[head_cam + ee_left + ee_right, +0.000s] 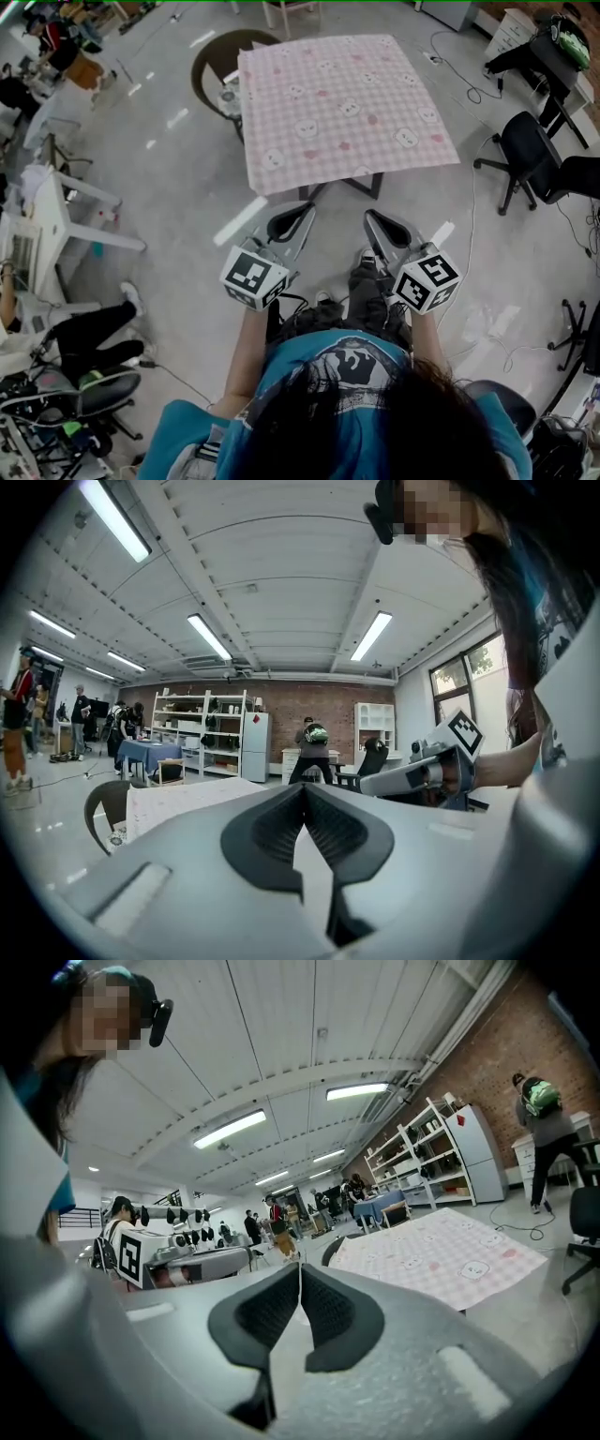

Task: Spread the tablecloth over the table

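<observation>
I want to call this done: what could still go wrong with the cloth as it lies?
1. The cloth looks askew on the table: its near right corner juts out, so it may hang unevenly or slip.
2. The left claw and right claw are shut, empty and short of the cloth; nudging it that way could wrinkle it.
3. A cable lies on the floor by the table's right side: a trip risk if you step round.

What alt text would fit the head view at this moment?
A pink checked tablecloth lies spread flat over a table, seen from above. Nearer the camera, the person holds the left gripper and right gripper side by side, both shut and empty, short of the table.
</observation>
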